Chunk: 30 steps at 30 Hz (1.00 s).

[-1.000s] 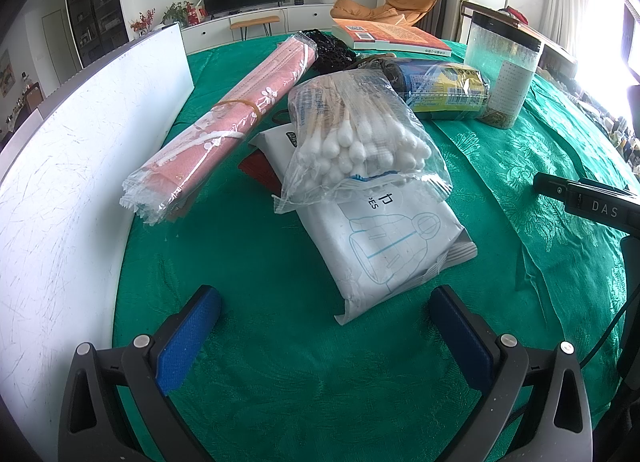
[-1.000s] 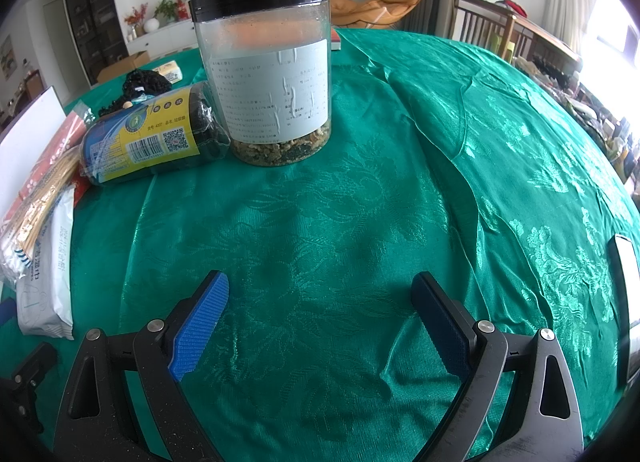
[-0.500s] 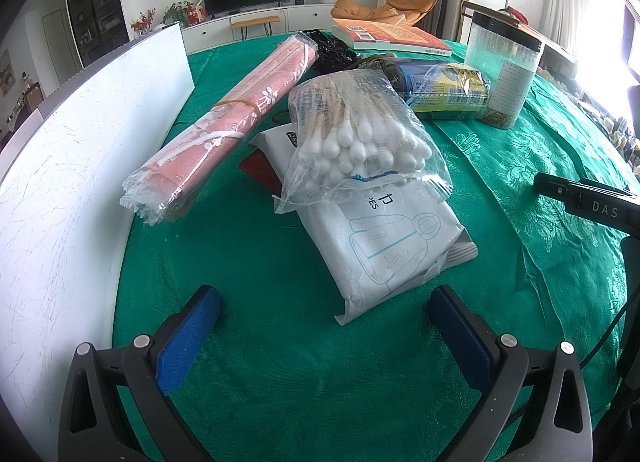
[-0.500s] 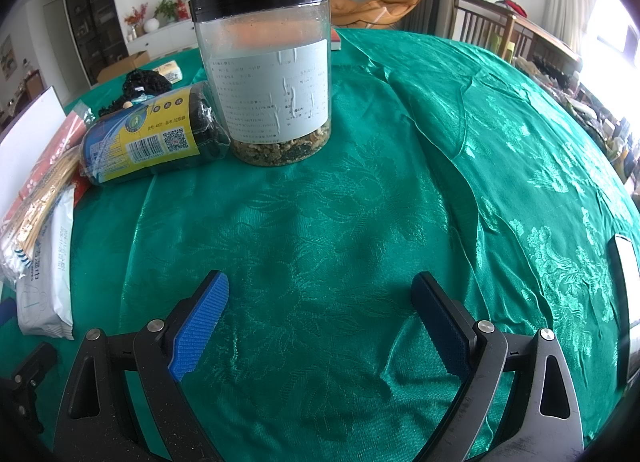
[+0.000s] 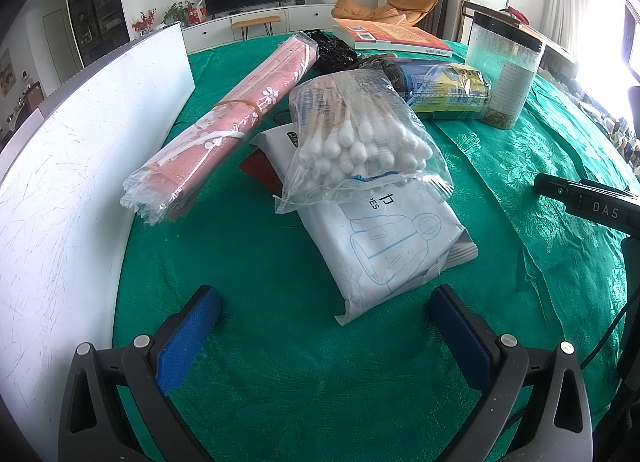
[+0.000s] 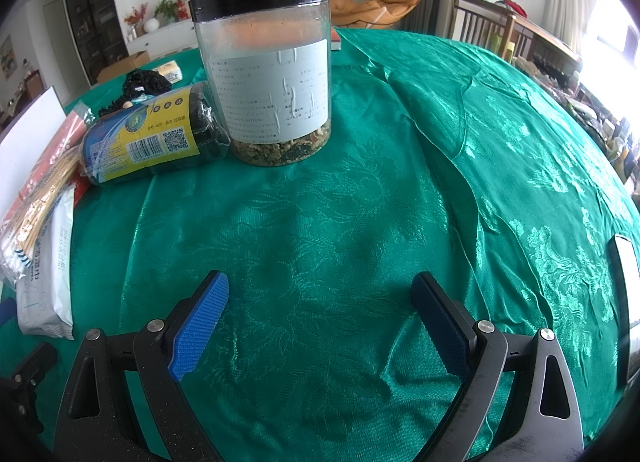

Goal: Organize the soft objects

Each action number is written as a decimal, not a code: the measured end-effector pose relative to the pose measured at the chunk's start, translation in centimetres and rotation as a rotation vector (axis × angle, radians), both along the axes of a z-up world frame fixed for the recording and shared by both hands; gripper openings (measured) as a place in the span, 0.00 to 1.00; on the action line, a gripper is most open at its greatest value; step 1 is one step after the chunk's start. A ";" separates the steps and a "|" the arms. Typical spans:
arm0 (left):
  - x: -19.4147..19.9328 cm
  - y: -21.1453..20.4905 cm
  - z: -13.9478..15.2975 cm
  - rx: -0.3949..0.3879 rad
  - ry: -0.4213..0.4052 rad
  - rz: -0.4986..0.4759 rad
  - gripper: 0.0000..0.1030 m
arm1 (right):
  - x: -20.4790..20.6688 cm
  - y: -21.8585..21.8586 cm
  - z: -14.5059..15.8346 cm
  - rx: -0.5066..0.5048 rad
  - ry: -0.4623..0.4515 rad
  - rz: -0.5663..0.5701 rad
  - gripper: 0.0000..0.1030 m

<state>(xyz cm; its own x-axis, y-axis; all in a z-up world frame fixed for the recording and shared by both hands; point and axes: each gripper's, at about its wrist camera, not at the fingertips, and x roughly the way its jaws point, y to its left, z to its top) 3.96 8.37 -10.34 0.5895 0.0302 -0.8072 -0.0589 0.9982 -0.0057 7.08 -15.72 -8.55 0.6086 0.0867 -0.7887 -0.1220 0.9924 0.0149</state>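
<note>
Clutter fills the middle of the left wrist view: a clear plastic bag of white-tipped cotton swabs [image 5: 360,141] lies on top of a flat white wipes packet with a blue line drawing [image 5: 384,246], and to its left a long pink floral roll in clear wrap [image 5: 232,117] runs diagonally towards the upper centre. A white board [image 5: 80,165] stands along the left edge of the frame. The left gripper [image 5: 324,318], with blue pads on black arms, is spread wide and empty at the bottom of the frame, the near corner of the packet lying between its tips but touching neither.

Only this view shows the orange-covered book [image 5: 394,37] at the upper centre and the black net bundle [image 5: 332,51] beside the roll's far end; a black arm marked DAS [image 5: 588,201] enters from the right edge.

The right wrist view shows mostly bare green patterned tablecloth [image 6: 460,189]. Its upper centre holds a tall clear jar with a black lid and pale label [image 6: 268,73], upright, with a dark cylinder with a yellow-and-blue label [image 6: 152,139] lying on its side and touching the jar's base. The swabs and packet appear only as slivers at the left edge. The right gripper [image 6: 320,302] is likewise released, nothing between its blue pads, well short of the jar. A pale flat object at the right edge is too cropped to identify.
</note>
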 end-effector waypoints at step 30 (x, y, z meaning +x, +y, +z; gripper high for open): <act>0.0 0.2 0.0 0.000 0.000 0.003 1.00 | -0.1 0.1 -0.2 -0.001 0.000 0.000 0.92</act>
